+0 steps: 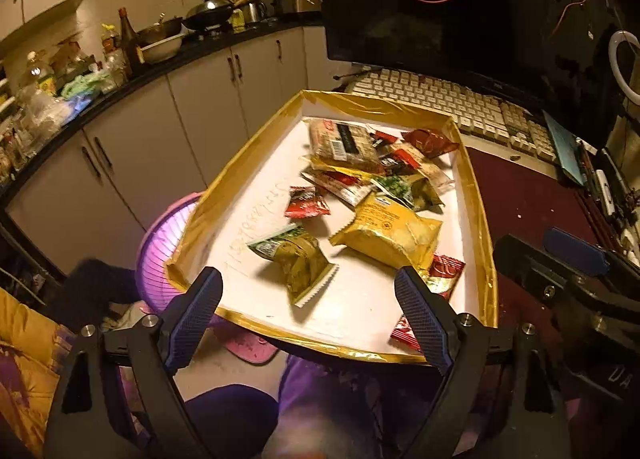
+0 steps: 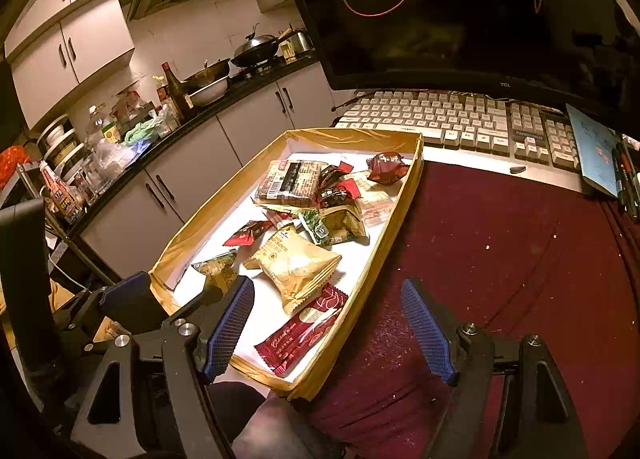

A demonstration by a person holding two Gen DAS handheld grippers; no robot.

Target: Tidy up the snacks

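Observation:
A shallow gold-rimmed tray (image 1: 476,187) with a white floor holds several snack packets. Among them are a yellow pouch (image 1: 390,233), a green-gold pouch (image 1: 298,255), a large brown cracker pack (image 1: 344,141) and a small red packet (image 1: 306,203). In the right wrist view the tray (image 2: 384,259) also shows a dark red wafer bar (image 2: 304,333) at its near end, below the yellow pouch (image 2: 298,263). My left gripper (image 1: 308,295) is open and empty above the tray's near edge. My right gripper (image 2: 328,305) is open and empty over the tray's near right rim.
The tray lies on a dark red cloth (image 2: 500,259). A keyboard (image 2: 452,121) and a monitor (image 2: 460,11) stand behind it. A cluttered kitchen counter (image 2: 132,139) runs along the left. A pink basket (image 1: 164,247) sits beside the tray's left side.

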